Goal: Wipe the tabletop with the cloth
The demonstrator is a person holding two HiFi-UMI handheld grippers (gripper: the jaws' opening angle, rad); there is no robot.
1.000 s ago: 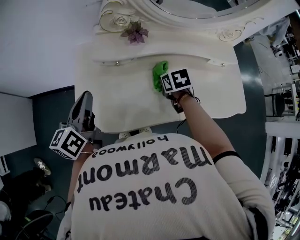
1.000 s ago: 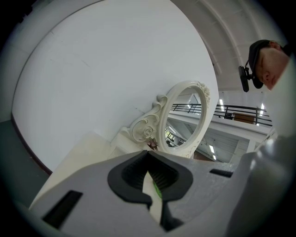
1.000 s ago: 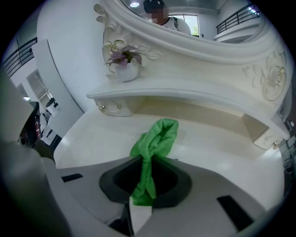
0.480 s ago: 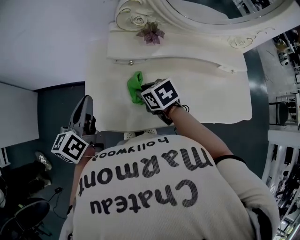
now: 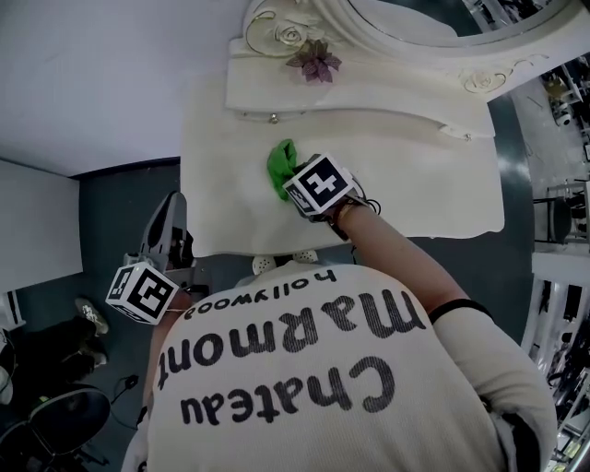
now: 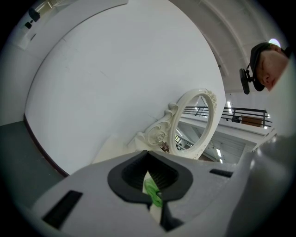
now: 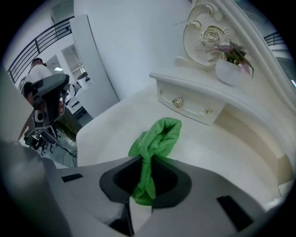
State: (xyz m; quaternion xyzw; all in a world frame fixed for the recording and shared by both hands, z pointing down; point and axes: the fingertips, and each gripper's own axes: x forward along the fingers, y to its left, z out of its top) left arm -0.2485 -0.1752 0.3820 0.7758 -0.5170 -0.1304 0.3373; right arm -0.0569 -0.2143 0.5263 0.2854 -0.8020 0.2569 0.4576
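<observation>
My right claw (image 5: 291,181) (image 7: 142,179) is clamped on the green cloth (image 5: 279,164) (image 7: 155,138). The cloth runs up between the two jaws as a twisted, bunched roll, and its free end folds over onto the white table (image 5: 415,184) (image 7: 104,127). It lies on the left half of the table, between the front edge and the raised drawer shelf at the back. It is near the shelf's left knob (image 5: 274,118) (image 7: 178,102) but apart from it. My right forearm reaches in over the front edge, and the marker cube sits above the claw.

On the shelf's left end stands a small white pot with a purple-leaved plant (image 5: 315,63) (image 7: 231,59), against the carved frame of the oval mirror (image 5: 406,23) (image 6: 196,122).

My left claw (image 5: 171,205) (image 6: 149,187) is off the table, just beyond its front left corner and over the dark floor (image 5: 111,212). Its jaws are drawn together with nothing between them. Through the thin slit they leave, I see only a sliver of the far-off green cloth and the pale table. This claw points up toward the mirror and the white wall behind it.
</observation>
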